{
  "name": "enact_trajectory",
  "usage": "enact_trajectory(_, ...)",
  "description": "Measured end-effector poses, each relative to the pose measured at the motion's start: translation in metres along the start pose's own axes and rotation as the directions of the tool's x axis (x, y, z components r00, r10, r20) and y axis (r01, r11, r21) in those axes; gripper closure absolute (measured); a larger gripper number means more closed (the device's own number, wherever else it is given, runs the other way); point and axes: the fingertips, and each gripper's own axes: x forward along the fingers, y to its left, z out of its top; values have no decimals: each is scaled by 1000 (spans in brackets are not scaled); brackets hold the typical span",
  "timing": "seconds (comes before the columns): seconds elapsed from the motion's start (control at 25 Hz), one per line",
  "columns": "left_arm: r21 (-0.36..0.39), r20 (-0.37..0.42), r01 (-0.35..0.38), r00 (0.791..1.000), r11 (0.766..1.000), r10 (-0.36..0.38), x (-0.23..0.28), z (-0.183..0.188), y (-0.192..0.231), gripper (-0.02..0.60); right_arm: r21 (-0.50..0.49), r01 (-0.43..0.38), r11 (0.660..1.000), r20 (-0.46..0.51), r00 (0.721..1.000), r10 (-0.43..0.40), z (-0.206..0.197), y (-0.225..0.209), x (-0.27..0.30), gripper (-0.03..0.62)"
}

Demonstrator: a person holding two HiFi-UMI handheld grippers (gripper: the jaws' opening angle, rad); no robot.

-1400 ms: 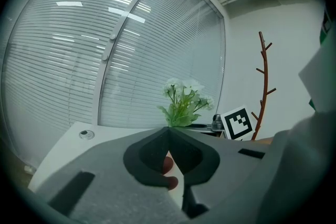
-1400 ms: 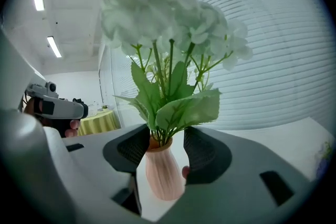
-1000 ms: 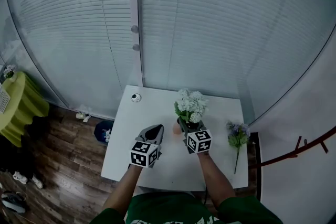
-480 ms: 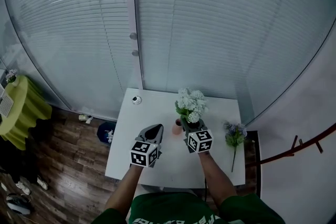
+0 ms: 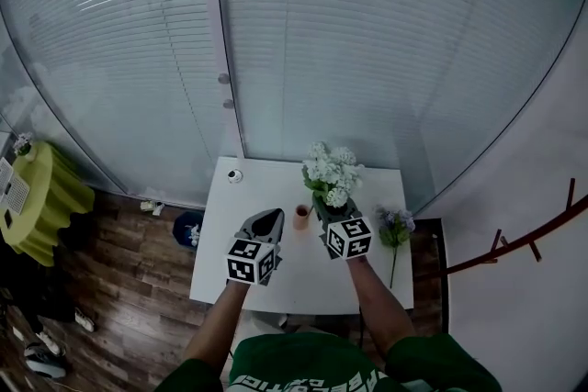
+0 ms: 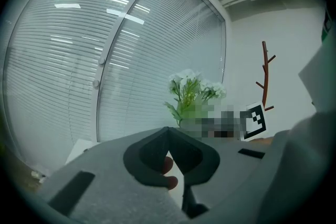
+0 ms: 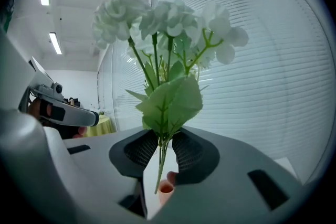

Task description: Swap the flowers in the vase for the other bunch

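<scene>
Above the small orange vase (image 5: 301, 217) on the white table (image 5: 303, 275): white flower bunch (image 7: 168, 23), stems clamped in right gripper (image 7: 159, 140), tips seemingly clear of the rim. Light, floppy heads, thin stems; grip low on the stems. Left gripper (image 6: 168, 134) closed, empty. Purple bunch (image 5: 393, 225) lies right.

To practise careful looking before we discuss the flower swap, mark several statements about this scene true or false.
1. The right tool grips the white flowers by their stems. True; its jaws have just been closing, with the stems between them.
2. The white flowers stand in the vase. False: they are out of it, held above the table.
3. The purple bunch lies on the table. True.
4. The left tool holds the purple bunch. False: its jaws are together on nothing.
</scene>
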Motion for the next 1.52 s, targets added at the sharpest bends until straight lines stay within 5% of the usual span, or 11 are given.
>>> enact_trajectory(0.48, 35, 30, 10, 999, 999, -11, -26, 55, -54, 580, -31, 20, 999, 6, 1000, -20, 67, 4, -57, 508)
enact_trajectory(0.92, 38, 39, -24, 999, 999, 23, -49, 26, -77, 580, -42, -9, 999, -48, 999, 7, 30, 19, -88, 508)
enact_trajectory(1.52, -31, 41, -196, 979, 980, 198, -118, 5, -45, 580, -42, -199, 979, -134, 972, 191, 4, 101, -65, 508)
